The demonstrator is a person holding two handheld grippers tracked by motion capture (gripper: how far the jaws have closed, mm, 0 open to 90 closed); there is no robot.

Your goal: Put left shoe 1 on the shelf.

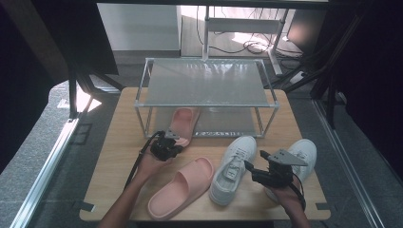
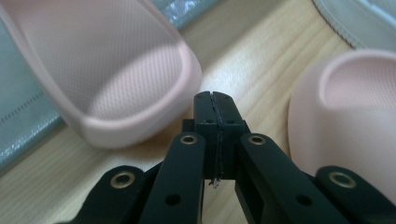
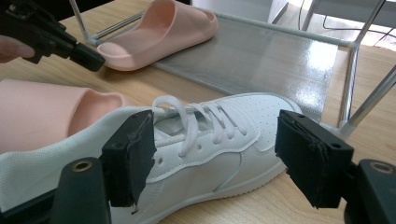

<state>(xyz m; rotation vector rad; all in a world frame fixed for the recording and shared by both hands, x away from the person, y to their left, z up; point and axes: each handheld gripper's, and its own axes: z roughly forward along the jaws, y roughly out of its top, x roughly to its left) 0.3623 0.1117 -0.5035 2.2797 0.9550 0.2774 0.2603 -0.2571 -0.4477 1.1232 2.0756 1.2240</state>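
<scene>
High view: left gripper [image 1: 177, 148], jaws together, nudges the pink slipper [image 1: 184, 123] under the rack [image 1: 207, 103], while right gripper [image 1: 250, 170], jaws apart, waits beside the white sneaker [image 1: 232, 168].

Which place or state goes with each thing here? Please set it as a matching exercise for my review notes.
Things:
1. left gripper
2. right gripper
3. slipper by the rack
4. slipper near the table's front edge

Places or states:
A. jaws apart, the white sneaker beyond them
B. lies partly on the rack's bottom shelf, heel toward the person
C. jaws closed together, nothing between them
D. lies flat on the wooden table, left of the white sneaker

Pairs: 1-C, 2-A, 3-B, 4-D
</scene>
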